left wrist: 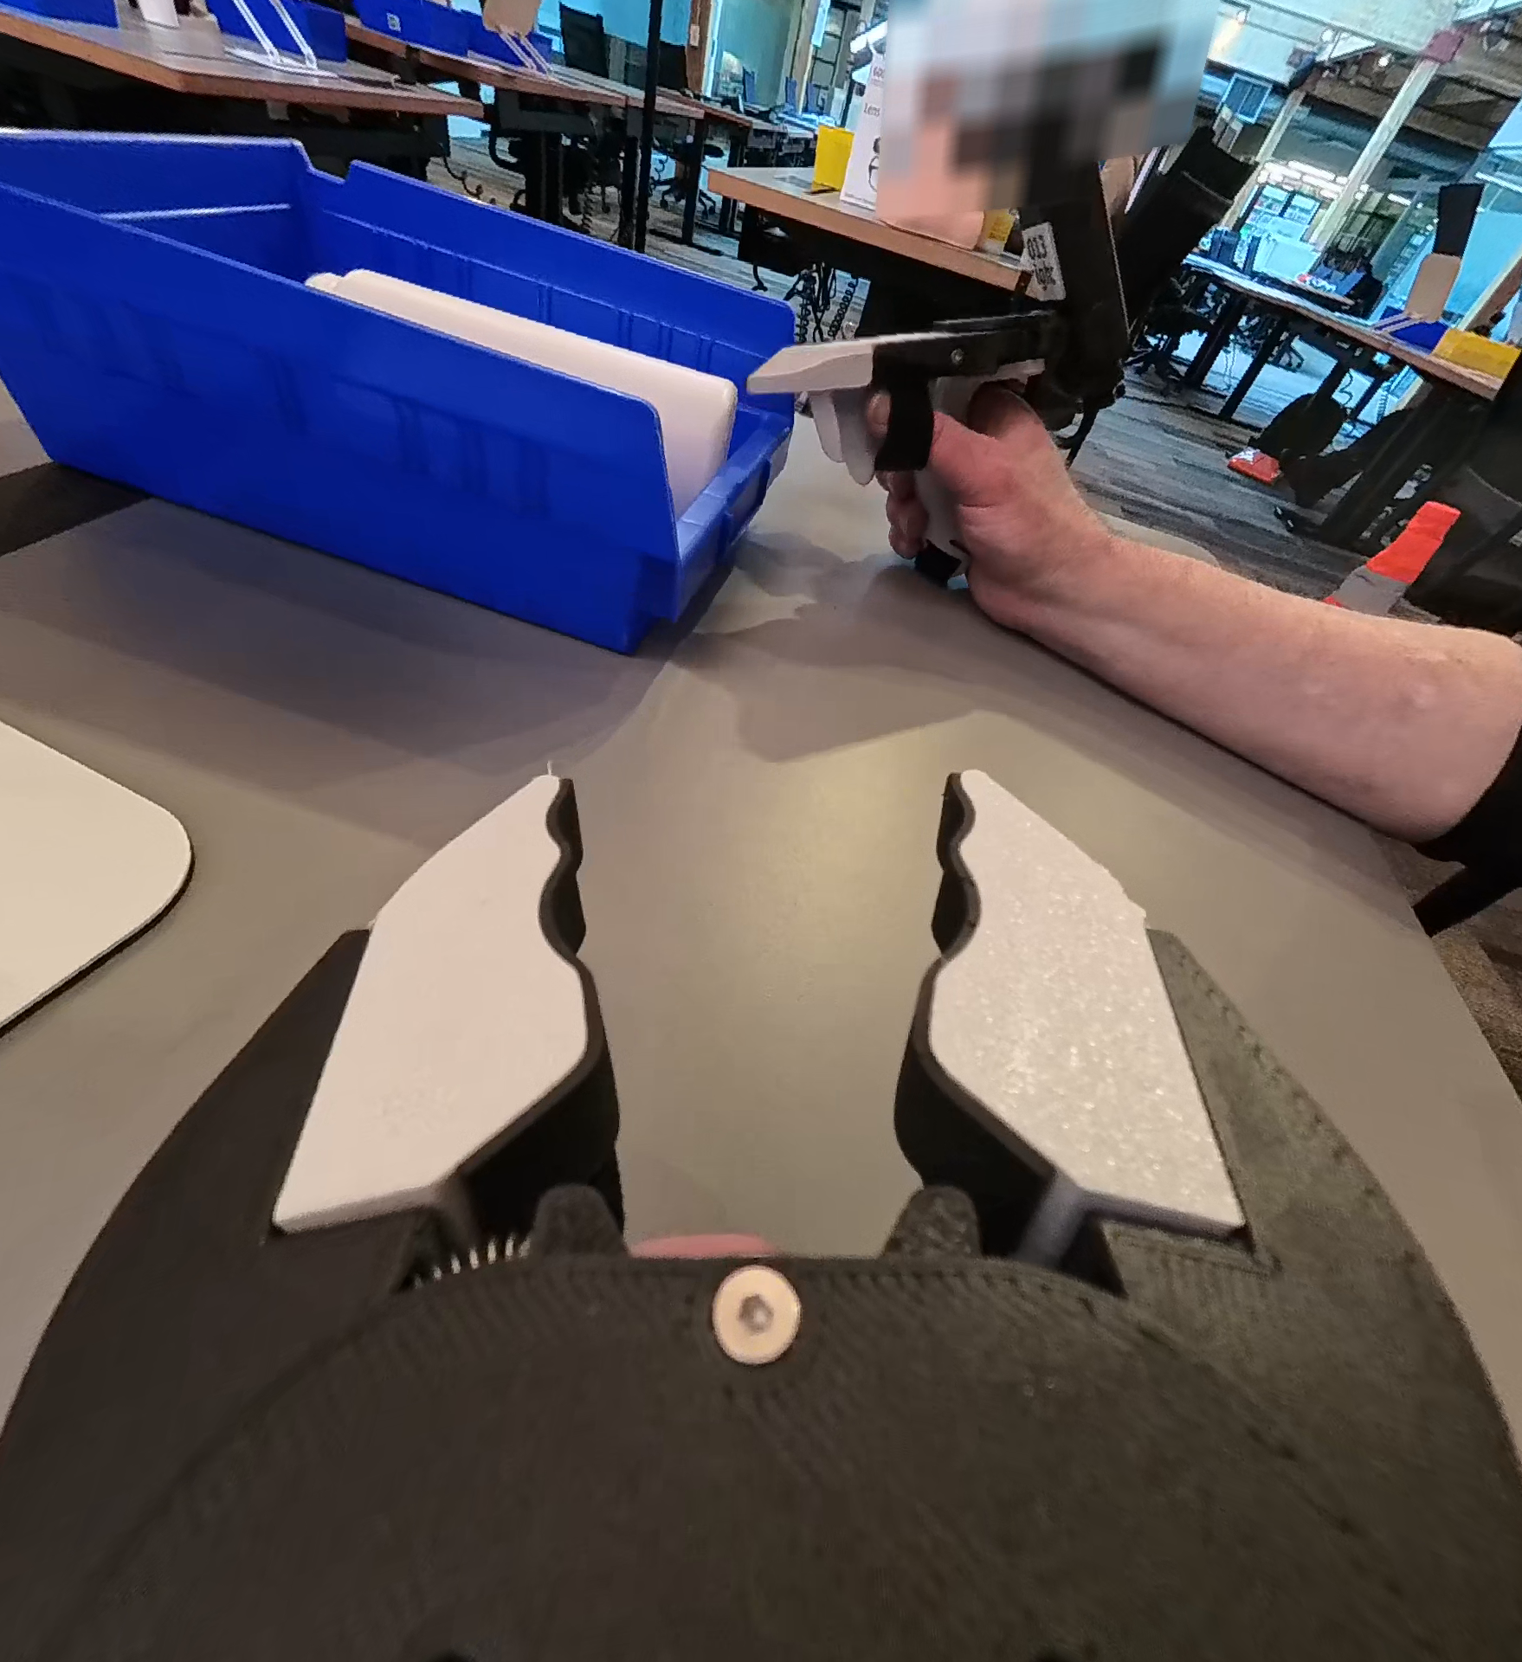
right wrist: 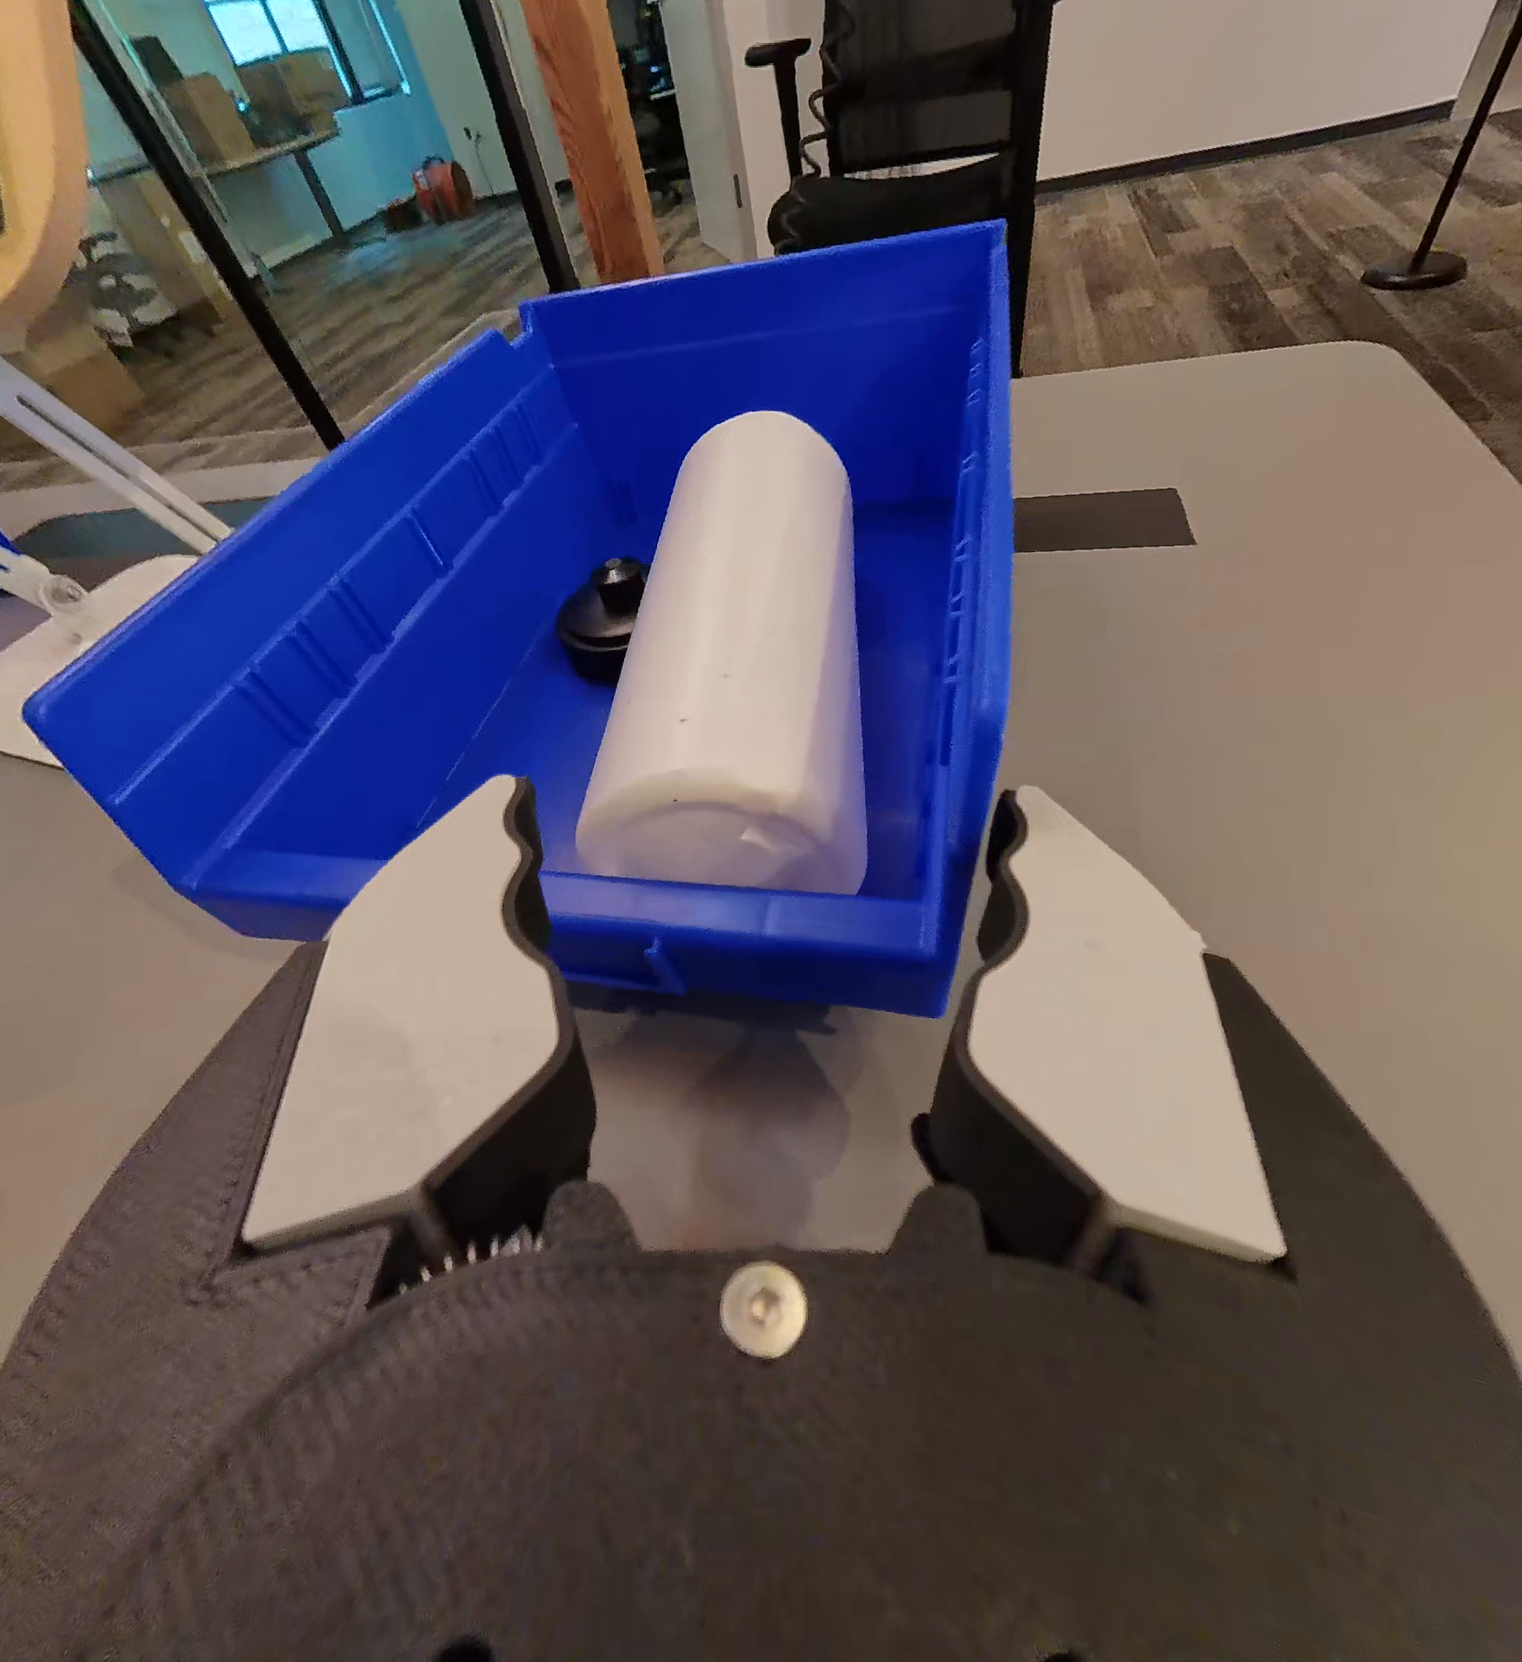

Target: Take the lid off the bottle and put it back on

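While both tools wait with nothing in them, the grey table carries everything that matters: a blue plastic bin in which a white bottle lies on its side along the right wall, its flat base toward the low front lip. Beside the bottle, on the bin floor, sits a small black lid, apparently already off the neck, though the neck end is hidden in that view. Judging from this, the work stands at its opening step of fetching the parts, and the next move likely calls for reaching over the front lip and closing across the bottle's round body, which may roll, before standing it up. The right gripper hangs just in front of the bin with its jaws spread wide and empty. The left gripper is likewise wide open and empty, low over bare table, well apart from the bin. Only the right wrist view shows the lid and the bin's interior; only the left wrist view shows the bottle's narrow neck end pointing toward the bin's back, the person's hand resting on the table with the other tool, and a white mat at the left.
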{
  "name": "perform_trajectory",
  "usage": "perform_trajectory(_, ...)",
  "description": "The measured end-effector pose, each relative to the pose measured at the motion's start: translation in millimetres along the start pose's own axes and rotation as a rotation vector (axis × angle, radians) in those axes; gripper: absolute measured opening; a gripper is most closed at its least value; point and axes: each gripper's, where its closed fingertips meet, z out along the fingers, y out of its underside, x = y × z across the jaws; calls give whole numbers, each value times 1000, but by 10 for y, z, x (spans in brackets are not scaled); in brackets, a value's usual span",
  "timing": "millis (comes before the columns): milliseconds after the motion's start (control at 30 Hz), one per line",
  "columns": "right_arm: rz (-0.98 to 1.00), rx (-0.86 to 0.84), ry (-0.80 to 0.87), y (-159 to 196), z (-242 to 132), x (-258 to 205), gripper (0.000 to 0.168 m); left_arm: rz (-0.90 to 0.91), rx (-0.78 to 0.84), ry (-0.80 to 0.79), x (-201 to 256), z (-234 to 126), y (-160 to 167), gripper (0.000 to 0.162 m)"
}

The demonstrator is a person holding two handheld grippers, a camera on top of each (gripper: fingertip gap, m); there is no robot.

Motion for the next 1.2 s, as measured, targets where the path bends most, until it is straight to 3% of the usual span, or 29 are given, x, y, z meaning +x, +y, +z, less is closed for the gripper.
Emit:
perform_trajectory(133,85,16,-35,-22,-17,54,90,32,20,-38,-8,-43,-22,75)
perform_trajectory(200,160,38,-98,-51,-37,71,70,49,24,-73,-39,-103,-23,75)
perform_trajectory(367,221,33,-173,-81,12,124,57,151,64,-341,-376,-611,-221,77)
perform_trajectory(433,190,9,-159,-69,62,141,55,122,91,-582,-705,-1078,-327,77)
perform_trajectory(567,183,-16,-150,-63,124,205,34,104,134,-1043,-1126,-2326,-438,77)
perform_trajectory(667,128,-41,-115,-46,167,236,19,146,70,-1341,-1282,-3292,-410,78)
perform_trajectory(767,91,-52,-100,-34,186,220,17,96,-21,-1556,-1424,-4121,-209,83)
perform_trajectory(900,91,-56,-100,-29,192,221,17,-140,-49,-1593,-1659,-4669,244,88)
perform_trajectory(1000,89,-59,-95,-26,201,225,16,-284,-79,-1481,-1865,-4649,573,84)
perform_trajectory(1200,80,-67,-104,-23,211,233,15,-435,-26,-1266,-2085,-4400,853,30)
